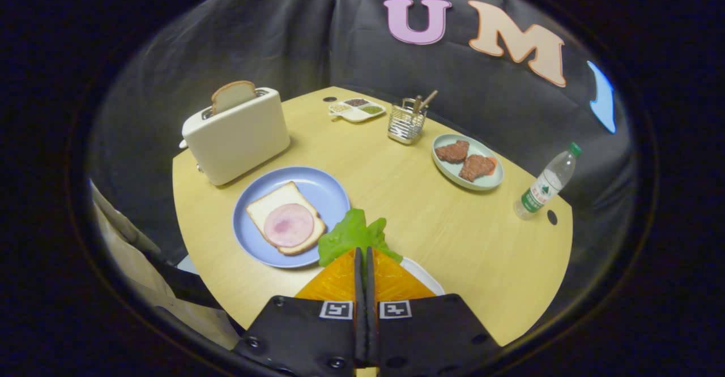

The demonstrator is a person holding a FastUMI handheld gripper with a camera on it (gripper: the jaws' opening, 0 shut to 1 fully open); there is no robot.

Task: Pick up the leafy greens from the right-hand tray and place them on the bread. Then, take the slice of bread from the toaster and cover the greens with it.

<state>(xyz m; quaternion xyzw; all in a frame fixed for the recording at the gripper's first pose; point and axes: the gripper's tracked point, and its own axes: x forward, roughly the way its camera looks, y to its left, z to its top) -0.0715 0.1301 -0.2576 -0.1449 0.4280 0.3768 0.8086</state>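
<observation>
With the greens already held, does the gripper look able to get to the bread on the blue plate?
Probably yes. The gripper is shut on the greens, and the bread on the blue plate lies just ahead of the fingers, with nothing between.

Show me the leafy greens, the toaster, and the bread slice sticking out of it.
leafy greens [352, 235], gripper view, middle of the leaf
toaster [238, 137], gripper view, front side wall
bread slice [233, 95], gripper view, exposed top half

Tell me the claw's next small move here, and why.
Probably carry the leafy greens over to the bread on the blue plate. The claw looks shut on the greens, its white tray sits just beneath, and the ham-topped slice is still uncovered just beyond the fingers.
</observation>
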